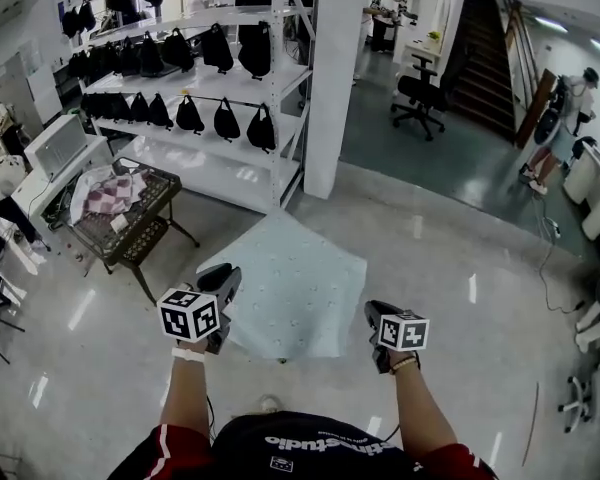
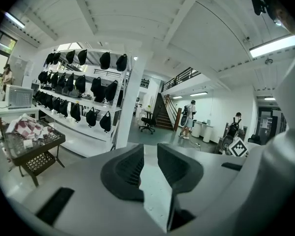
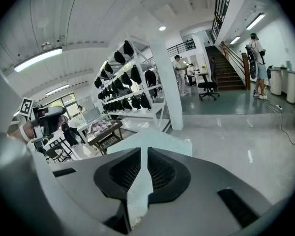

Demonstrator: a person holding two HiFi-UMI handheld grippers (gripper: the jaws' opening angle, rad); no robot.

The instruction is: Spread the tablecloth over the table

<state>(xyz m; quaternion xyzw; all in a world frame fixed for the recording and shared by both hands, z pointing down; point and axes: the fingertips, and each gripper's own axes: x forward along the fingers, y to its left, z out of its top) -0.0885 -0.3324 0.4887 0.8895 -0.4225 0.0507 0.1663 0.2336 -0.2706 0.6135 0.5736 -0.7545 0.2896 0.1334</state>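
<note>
A: Where is the tablecloth [image 1: 295, 288]?

B: In the air, low in front of the person. It is stretched out pale and dotted above the floor [image 1: 460, 248], with its far corner pointing toward the white pillar [image 1: 330, 78]. It lies on no desk yet.

A: And what holds it?

B: Both tools. The left gripper [image 1: 225, 280] has its jaws pinched on a strip of the near edge, and its own view shows cloth filling a narrow gap. The right gripper [image 1: 377, 313] has its jaws almost together on a thin fold.

A: So what could go wrong?

B: Mostly the grip. Each hold looks like a small bite at the edge, and thin fabric may slide out if the person flicks it hard. One corner would then drop to the floor.

A: Anything else?

B: The aim. The nearest desk [image 1: 166, 196], a dark wire one off to the left, is well apart from the cloth and carries a heap of checked fabric [image 1: 110, 193]. If that is the desk meant, the cloth would ride up over the heap or push it off. The shelving [image 1: 195, 118] hung with black bags stands just behind, so a wide swing could catch there.

A: And the far edge?

B: It hangs free, unheld, so it may fold under on landing.
</note>
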